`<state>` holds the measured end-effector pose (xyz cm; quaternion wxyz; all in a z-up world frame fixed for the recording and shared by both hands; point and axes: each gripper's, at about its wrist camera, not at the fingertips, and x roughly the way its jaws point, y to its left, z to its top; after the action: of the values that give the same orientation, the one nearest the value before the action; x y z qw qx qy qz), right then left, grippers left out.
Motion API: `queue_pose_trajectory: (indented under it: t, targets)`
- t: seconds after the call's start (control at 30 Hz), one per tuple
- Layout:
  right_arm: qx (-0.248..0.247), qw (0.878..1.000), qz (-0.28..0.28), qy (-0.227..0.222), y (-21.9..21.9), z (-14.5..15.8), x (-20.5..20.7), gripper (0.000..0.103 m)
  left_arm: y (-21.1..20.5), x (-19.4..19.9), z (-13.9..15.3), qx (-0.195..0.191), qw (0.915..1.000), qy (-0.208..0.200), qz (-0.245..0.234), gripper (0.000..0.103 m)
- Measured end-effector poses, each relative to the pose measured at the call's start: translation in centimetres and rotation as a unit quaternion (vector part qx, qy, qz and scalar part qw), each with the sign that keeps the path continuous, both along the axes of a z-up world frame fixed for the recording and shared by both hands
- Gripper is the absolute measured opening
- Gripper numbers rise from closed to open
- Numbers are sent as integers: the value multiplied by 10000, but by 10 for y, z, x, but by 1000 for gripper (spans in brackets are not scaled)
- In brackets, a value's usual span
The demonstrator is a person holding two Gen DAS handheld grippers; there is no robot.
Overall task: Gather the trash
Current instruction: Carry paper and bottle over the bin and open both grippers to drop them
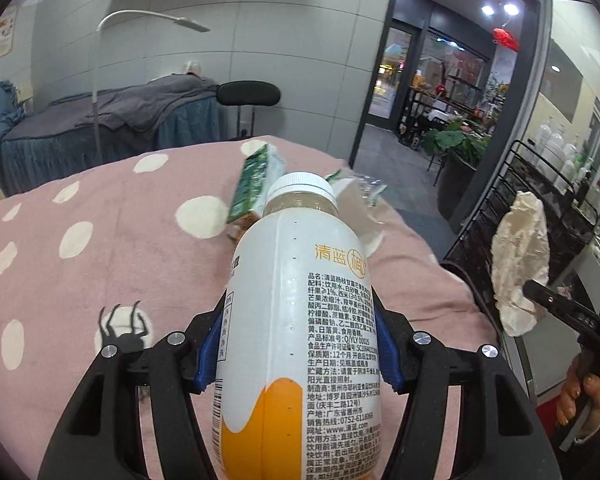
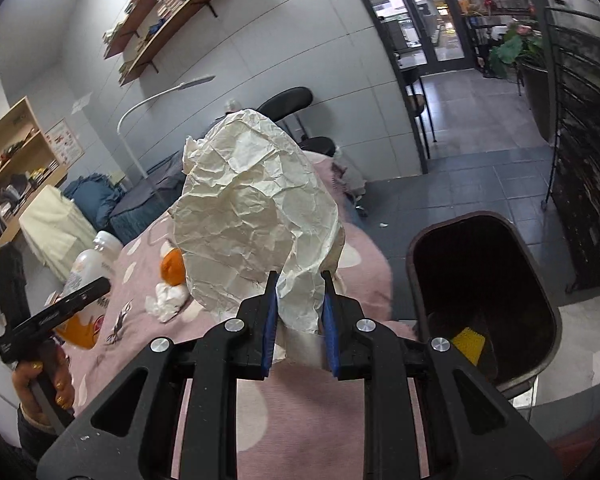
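My left gripper (image 1: 300, 312) is shut on a white and orange drink bottle (image 1: 300, 320) with a white cap, held above the pink dotted bedspread (image 1: 99, 248). The bottle also shows at the left of the right wrist view (image 2: 84, 276). My right gripper (image 2: 297, 280) is shut on a crumpled cream paper (image 2: 251, 216), held up over the bed's edge; it also shows in the left wrist view (image 1: 520, 264). A dark trash bin (image 2: 540, 280) stands open on the floor to the right, with something yellow (image 2: 468, 344) inside.
A green carton (image 1: 251, 184) and clear plastic wrapping (image 1: 360, 192) lie on the bed beyond the bottle. An orange peel (image 2: 172, 266) and a white tissue wad (image 2: 167, 300) lie on the bedspread. A black wire rack (image 1: 540, 200) stands at the right.
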<state>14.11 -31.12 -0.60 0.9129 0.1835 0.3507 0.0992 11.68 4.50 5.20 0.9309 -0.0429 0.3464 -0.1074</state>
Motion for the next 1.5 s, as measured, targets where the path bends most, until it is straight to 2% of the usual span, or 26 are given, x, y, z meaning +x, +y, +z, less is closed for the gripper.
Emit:
queue_pose_trajectory:
  t: [0.17,0.27,0.37,0.5,0.7,0.73,0.77,0.8,0.83,0.87,1.03,1.23,1.37,1.5]
  targets:
    - [-324,9950,-905,278,-57,-23,7,21,-58,4,0,-30,9983,0,-587,61]
    - [-434,9895,-1223,628,-85,-50,20,21,-87,11,-4,-122,9956,86,-920,61]
    - [-600,9835,-1378,1009,-100,-83,35,21,-115,14,-6,-105,9930,110,-1169,61]
    - [-541,9759,-1462,1529,-110,-131,58,21,-144,18,-12,-157,9901,215,-1379,61]
    - [-601,9651,-1509,2056,-112,-188,79,24,-166,23,-26,-158,9875,431,-1506,61]
    - [-608,9630,-1542,2127,-113,-196,81,31,-171,26,-29,-160,9870,469,-1526,61]
    - [-571,9620,-1567,2160,-115,-203,82,44,-174,27,-31,-155,9867,492,-1539,61]
    - [-506,9619,-1593,2165,-116,-208,81,52,-176,27,-32,-149,9864,516,-1553,61]
    - [-454,9616,-1628,2161,-118,-211,80,68,-180,28,-35,-149,9858,557,-1578,61]
    - [-413,9613,-1667,2152,-120,-212,78,71,-183,30,-37,-164,9850,613,-1605,61]
    - [-202,9649,-1671,2016,-113,-194,55,71,-201,40,-46,-232,9809,836,-1743,61]
    - [-227,9686,-1816,1682,-118,-164,21,78,-240,55,-56,-207,9748,1048,-1957,61]
    - [-211,9669,-1994,1578,-128,-154,-3,79,-270,67,-70,-240,9671,1396,-2115,61]
    - [-195,9627,-2193,1576,-140,-149,-26,79,-297,77,-88,-76,9626,1660,-2139,60]
